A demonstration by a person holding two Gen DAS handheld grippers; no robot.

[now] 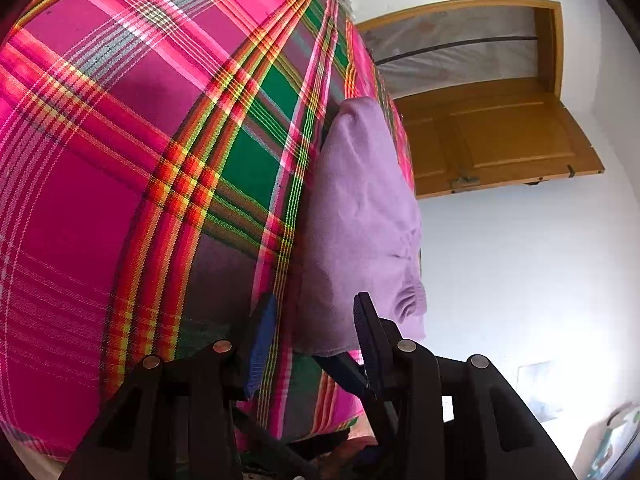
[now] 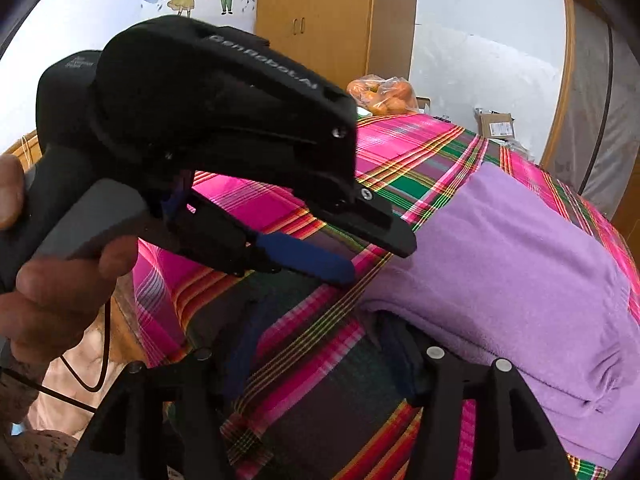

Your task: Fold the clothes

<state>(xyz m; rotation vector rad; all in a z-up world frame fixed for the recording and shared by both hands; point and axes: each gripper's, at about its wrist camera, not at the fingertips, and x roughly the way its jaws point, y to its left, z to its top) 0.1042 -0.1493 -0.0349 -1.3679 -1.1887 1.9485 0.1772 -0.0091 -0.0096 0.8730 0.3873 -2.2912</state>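
Both tools are at the near edge of the lilac garment (image 2: 512, 264), which lies folded on the pink plaid cloth (image 2: 404, 136) covering the surface. The left hand-held gripper (image 2: 380, 256) has its jaws spread wide, blue pad low on the plaid, black finger just at the garment's edge, apparently lining up to pinch that edge. The right hand-held gripper (image 2: 320, 364) sits wide too, straddling plaid just beside the garment's fold, gripping nothing. From the left wrist, the left hand-held gripper (image 1: 316, 328) frames the garment's corner, ready for another fold.
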